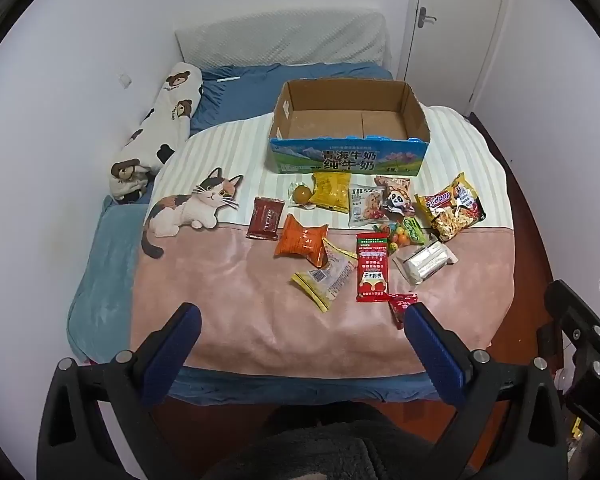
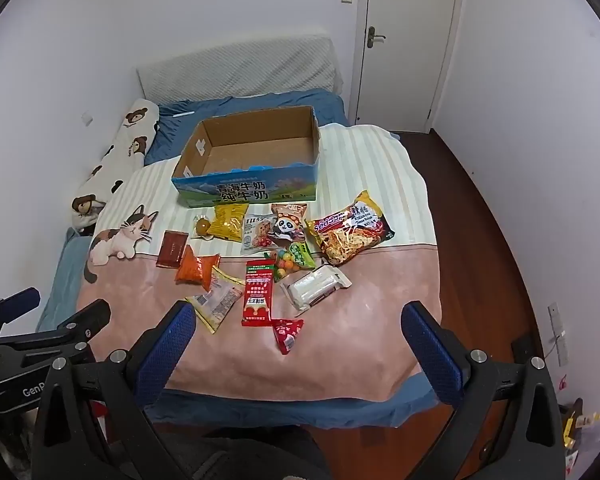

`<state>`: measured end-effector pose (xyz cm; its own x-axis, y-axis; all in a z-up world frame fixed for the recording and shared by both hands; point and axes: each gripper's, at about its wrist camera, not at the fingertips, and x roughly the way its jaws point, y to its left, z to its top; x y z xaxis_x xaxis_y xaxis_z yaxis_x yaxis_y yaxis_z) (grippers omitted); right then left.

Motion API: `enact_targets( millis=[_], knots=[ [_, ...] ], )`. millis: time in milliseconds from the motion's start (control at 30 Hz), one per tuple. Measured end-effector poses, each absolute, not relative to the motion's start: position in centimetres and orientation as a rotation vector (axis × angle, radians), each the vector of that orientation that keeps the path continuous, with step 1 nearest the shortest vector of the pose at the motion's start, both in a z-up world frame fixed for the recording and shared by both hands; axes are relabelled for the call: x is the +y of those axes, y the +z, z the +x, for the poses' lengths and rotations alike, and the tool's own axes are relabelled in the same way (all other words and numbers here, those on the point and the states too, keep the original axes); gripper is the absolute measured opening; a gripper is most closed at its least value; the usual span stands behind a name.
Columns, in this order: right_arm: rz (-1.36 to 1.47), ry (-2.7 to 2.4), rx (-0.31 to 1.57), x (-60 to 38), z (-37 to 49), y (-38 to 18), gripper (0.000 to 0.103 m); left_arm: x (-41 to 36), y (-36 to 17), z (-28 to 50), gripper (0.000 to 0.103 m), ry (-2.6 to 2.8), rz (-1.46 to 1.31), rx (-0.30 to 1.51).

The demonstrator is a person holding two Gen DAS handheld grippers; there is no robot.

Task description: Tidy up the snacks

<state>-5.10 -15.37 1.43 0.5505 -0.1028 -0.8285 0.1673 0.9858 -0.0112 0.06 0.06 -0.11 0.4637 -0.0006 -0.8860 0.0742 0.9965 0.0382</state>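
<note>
Even indoor light, fisheye-warped edges

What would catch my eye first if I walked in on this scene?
Probably the open milk carton box, with nothing visible inside, sitting mid-bed on the cat-print blanket. Right in front of it lies a bright scatter of snack packets, such as the instant noodle pack at the right and the tall red sachet nearer the camera. At the bed's foot, the left tongs and right tongs both hang open, holding nothing.
</note>
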Motion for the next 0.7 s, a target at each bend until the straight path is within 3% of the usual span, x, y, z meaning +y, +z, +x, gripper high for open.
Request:
enact_targets(
  millis=[700],
  knots=[
    [0.071, -0.152, 0.978, -14.1, -5.6, 2.3, 0.103, 0.8, 1.4, -0.4, 0.103, -0.066, 0.056, 1.085]
  ],
)
